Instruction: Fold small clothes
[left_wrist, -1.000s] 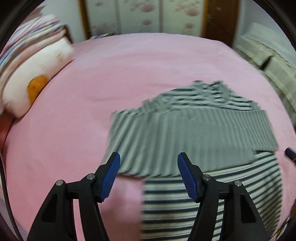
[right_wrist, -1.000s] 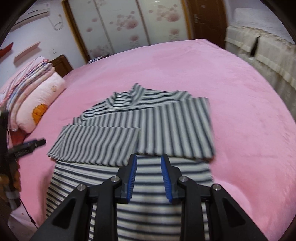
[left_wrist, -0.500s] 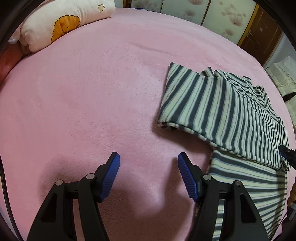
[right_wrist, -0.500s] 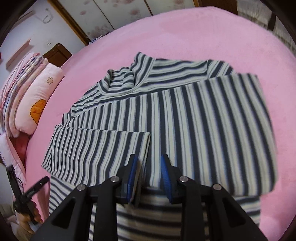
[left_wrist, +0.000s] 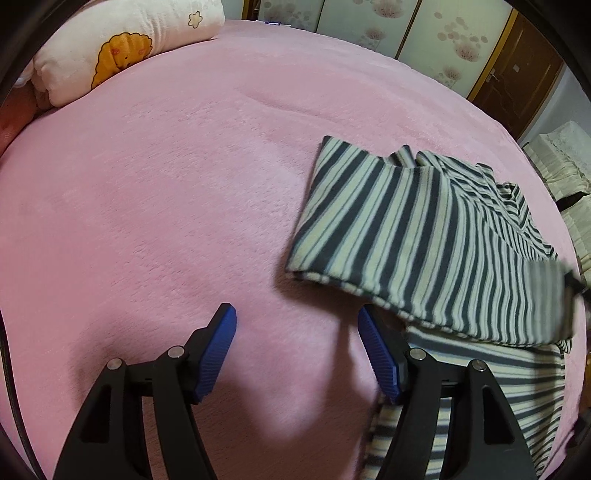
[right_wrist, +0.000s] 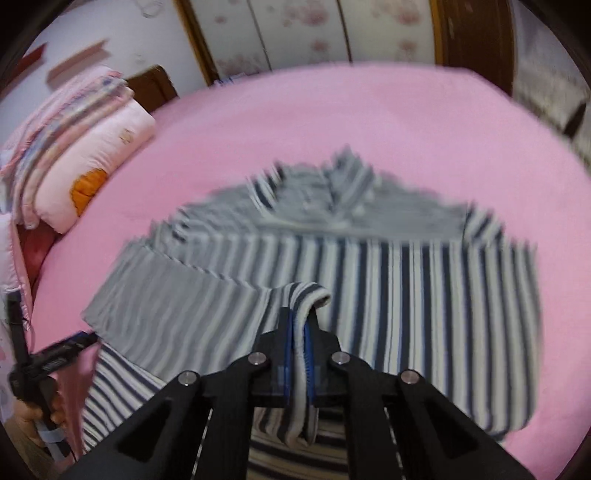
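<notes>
Surface: a bed covered by a pink fleece blanket (left_wrist: 177, 192), smooth but for a few shallow creases at the far side.
Garment: a dark-and-cream striped top (right_wrist: 424, 302) lies flat on the near middle of the blanket, collar at the far end, one sleeve folded across the body; in the left wrist view the striped top (left_wrist: 424, 236) sits to the right.
Right gripper (right_wrist: 298, 339): its blue pads are pressed together on the cuffed end of the sleeve, which loops up over the fingertips and hangs down between the black arms.
Left gripper (left_wrist: 297, 349): fingers spread wide apart, holding nothing, low over bare blanket just left of the garment's near edge; its right finger overlaps the fabric in view, and contact cannot be told.
Bedding: a pillow (left_wrist: 122, 48) with an orange cartoon print lies at the far left, with folded quilts (right_wrist: 62, 110) stacked beside it.
Room: floral sliding wardrobe doors (left_wrist: 373, 26) line the far wall, a brown wooden door (left_wrist: 517, 77) to their right, and cream-covered furniture (left_wrist: 565, 158) stands at the far right.
</notes>
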